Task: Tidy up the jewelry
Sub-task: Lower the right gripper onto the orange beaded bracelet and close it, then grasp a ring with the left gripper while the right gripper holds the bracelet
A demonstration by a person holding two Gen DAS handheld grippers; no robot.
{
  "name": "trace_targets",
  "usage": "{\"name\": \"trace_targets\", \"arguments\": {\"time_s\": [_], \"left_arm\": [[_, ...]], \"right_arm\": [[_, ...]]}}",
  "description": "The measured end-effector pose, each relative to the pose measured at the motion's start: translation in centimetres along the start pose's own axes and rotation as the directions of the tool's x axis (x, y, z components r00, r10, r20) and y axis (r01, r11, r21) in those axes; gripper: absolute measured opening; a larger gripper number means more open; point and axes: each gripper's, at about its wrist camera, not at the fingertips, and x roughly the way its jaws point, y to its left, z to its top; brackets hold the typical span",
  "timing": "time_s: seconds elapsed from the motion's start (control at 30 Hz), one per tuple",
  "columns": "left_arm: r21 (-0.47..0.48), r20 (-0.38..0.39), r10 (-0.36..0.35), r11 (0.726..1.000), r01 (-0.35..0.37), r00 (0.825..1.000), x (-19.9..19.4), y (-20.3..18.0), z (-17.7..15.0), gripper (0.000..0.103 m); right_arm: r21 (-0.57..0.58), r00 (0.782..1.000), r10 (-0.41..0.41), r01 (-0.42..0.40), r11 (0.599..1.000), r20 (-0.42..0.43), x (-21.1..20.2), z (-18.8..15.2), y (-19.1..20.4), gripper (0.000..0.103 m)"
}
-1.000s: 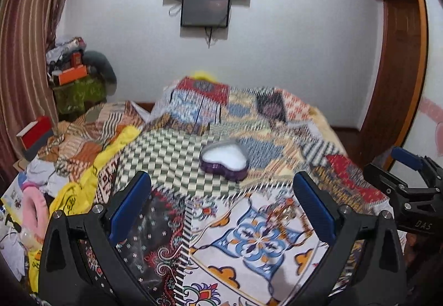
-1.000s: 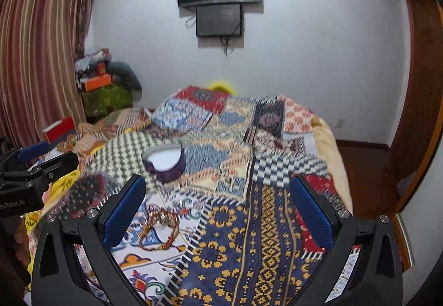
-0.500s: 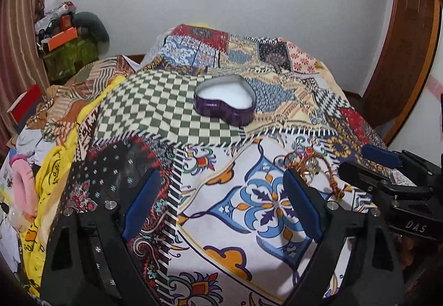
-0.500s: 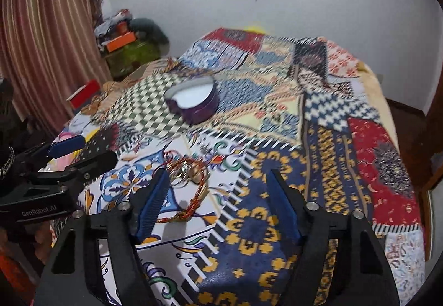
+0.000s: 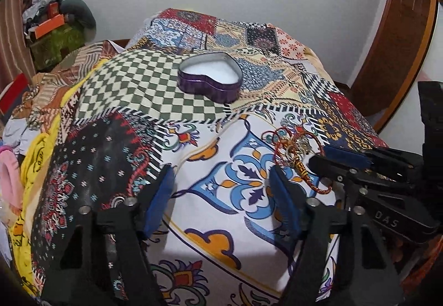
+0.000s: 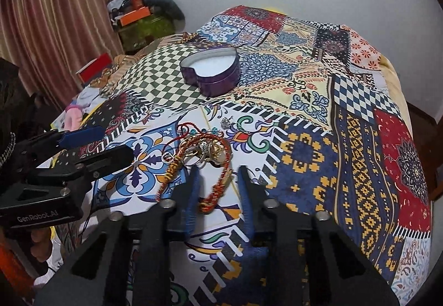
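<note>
Jewelry [image 6: 200,156], a tangle of red-and-gold cords and rings, lies on a patchwork bedspread [image 6: 357,156]. The right gripper [image 6: 217,175] hovers over it, jaws apart around one cord's end. The left gripper [image 5: 221,181], jaws wide, sits just beside it. An open heart-shaped purple tin [image 5: 210,80] stands farther back; striped curtains [image 6: 55,18] hang at left.

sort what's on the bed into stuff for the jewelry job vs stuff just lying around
For the job: jewelry pile, small silver charm, open purple heart-shaped tin, right gripper, left gripper.

Just lying about: patchwork quilt, orange box, red box, pink plush.
</note>
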Motion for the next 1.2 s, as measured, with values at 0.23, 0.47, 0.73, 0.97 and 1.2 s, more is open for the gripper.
{"name": "trace_targets", "arguments": {"time_s": [0.23, 0.47, 0.73, 0.97, 1.2], "left_arm": [[0.008, -0.008, -0.023, 1.0, 0.023, 1.0, -0.1, -0.5, 0.0, 0.043], [0.032, -0.016, -0.068, 0.997, 0.068, 0.998, -0.5, -1.7, 0.2, 0.037], [0.088, -0.044, -0.143, 0.985, 0.146, 0.989, -0.3, -4.1, 0.3, 0.02], [0.084, -0.091, -0.193, 0.976, 0.201, 0.977, 1.0, -5.2, 1.0, 0.015], [0.098, -0.086, -0.113, 0.988, 0.121, 0.99, 1.6, -5.4, 1.4, 0.015]], "right_arm": [[0.001, 1.0, -0.01, 0.01, 1.0, 0.011, -0.1, 0.0, 0.0, 0.007], [0.019, 0.997, -0.031, 0.03, 0.999, 0.064, -1.7, 0.3, -0.4, 0.007], [0.068, 0.991, -0.058, 0.05, 0.996, 0.117, -3.3, 0.4, -2.2, 0.007], [0.107, 0.989, -0.061, 0.047, 0.993, 0.134, -3.8, 0.2, -4.0, 0.007], [0.112, 0.989, -0.064, 0.049, 0.992, 0.132, -3.6, -0.3, -4.8, 0.007]]}}
